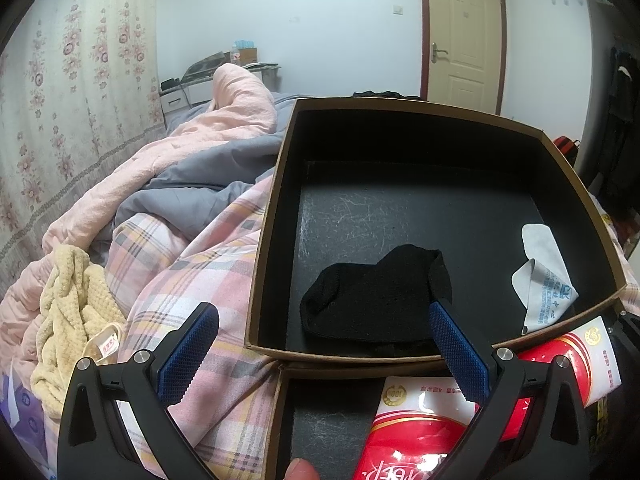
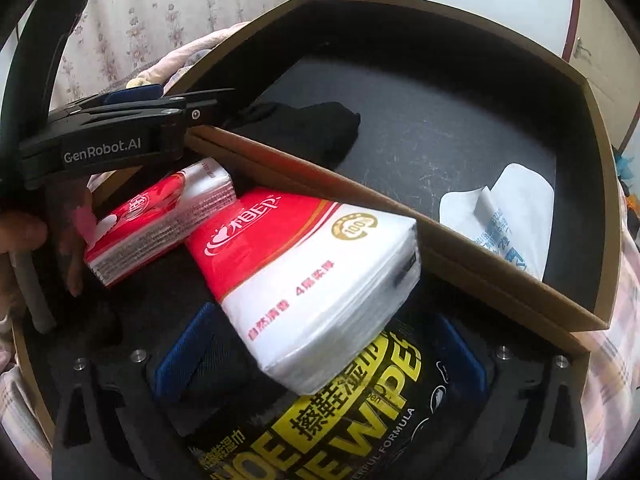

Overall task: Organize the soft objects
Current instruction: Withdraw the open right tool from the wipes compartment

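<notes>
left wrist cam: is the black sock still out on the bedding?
No, the black sock lies on the floor of the brown box, near a white cloth.

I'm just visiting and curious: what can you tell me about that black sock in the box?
The black sock is a short ankle sock of knitted-looking fabric, lying flat and slightly crumpled on the dark, scuffed floor of the far brown box. It sits near the box's front wall, left of a white cloth and apart from it. In the left wrist view one blue pad of the left gripper overlaps its edge; whether it touches cannot be told.
</notes>
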Demonstrator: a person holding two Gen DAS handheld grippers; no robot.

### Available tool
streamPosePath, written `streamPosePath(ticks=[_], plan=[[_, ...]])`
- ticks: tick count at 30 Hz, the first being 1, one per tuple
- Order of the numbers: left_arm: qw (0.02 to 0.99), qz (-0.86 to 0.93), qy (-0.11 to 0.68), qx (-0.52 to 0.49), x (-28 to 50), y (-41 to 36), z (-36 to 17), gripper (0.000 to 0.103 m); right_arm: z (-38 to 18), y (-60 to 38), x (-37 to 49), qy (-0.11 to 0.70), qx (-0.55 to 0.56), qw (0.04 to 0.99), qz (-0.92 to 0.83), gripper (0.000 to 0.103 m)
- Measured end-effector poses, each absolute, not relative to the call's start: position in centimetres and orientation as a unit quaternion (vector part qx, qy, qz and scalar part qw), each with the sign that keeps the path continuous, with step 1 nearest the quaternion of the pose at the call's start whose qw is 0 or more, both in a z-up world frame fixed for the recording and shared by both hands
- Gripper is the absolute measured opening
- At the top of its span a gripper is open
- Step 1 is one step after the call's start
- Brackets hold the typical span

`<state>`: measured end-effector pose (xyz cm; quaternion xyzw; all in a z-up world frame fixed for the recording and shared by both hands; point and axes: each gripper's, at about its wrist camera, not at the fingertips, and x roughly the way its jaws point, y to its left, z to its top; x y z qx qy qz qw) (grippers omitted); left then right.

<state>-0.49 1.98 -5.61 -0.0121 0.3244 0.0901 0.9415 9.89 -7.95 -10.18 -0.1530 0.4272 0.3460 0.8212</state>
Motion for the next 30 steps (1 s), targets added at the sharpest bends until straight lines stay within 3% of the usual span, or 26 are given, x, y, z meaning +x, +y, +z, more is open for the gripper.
streamPosePath(ticks=[7,17,23,30], plan=[[0.942,0.091,0.324,-0.012,-0.4,1.6,-5.7,0.103,-9.9,-8.8,9.8,0.417,-0.139,0.839,0.321,0.102],[0.942,0.091,0.324,-0.014,-0.5,1.9,-5.5,0.103,-6.7,-11.9,8.3,0.351,-0.043,0.858,0.372,0.102],[0.942,0.091,0.324,-0.014,-0.5,1.8,-5.6,0.103,-6.0,-13.5,8.4,0.352,0.008,0.847,0.398,0.102],[0.942,0.091,0.323,-0.015,-0.6,1.5,-5.6,0.103,-3.8,-13.9,6.6,0.279,0.017,0.891,0.358,0.102]])
